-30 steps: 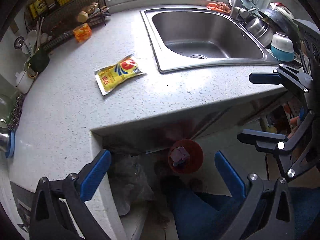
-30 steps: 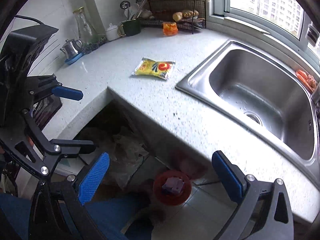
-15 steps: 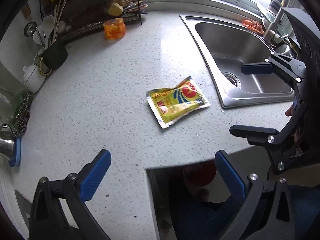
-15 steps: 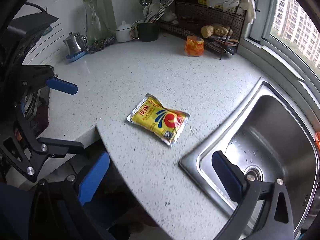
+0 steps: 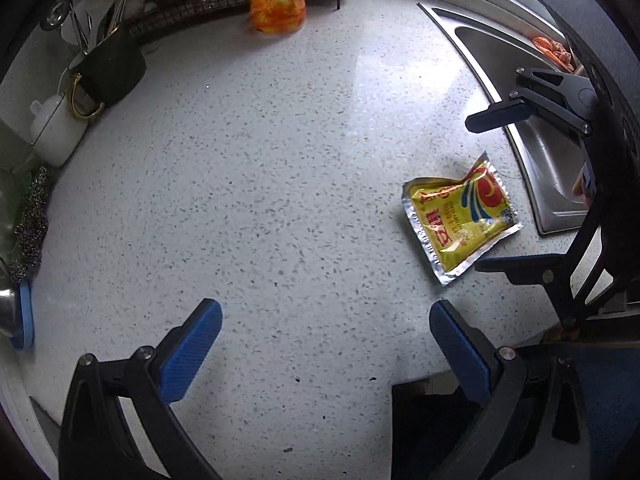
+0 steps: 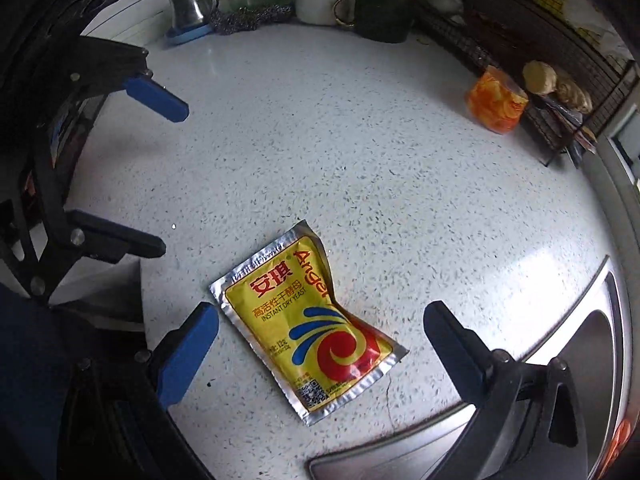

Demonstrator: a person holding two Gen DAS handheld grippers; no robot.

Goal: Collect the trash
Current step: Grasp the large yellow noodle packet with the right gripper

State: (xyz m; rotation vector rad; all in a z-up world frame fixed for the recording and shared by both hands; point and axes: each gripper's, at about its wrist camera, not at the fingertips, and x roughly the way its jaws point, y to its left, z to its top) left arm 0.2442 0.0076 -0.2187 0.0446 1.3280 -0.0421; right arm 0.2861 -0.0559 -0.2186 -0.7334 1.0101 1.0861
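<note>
Item one, my right gripper (image 6: 320,318): jaws spread wide, holding nothing, poised over the speckled white countertop (image 6: 320,152). Item two, the yellow yeast sachet (image 6: 310,326): it lies flat on the countertop between the right gripper's blue pads (image 6: 188,352), apart from both, its silver-edged top toward 11 o'clock and its red swirl end toward 4 o'clock in the right wrist view; print reads "Angel" and "Instant dry yeast". Whether the pads are down at its level I cannot tell. Item three, the steel sink (image 6: 576,320): its rim runs just beside the sachet at 4 o'clock. Item four, my left gripper (image 5: 326,316): jaws likewise wide apart and empty, over bare countertop, with the sachet lying at 2 o'clock of it in its own view, well outside its pads. Item five, the background stock along the wall in the right wrist view: an orange wrapped block (image 6: 496,100) at 1 o'clock beside a black wire rack (image 6: 560,80), a dark mug with utensils (image 6: 380,12) at 12 o'clock, a white lidded pot (image 6: 320,0) next to it, a steel scourer (image 6: 250,16), and a small metal teapot (image 6: 190,0) on a blue coaster at 11 o'clock.
</note>
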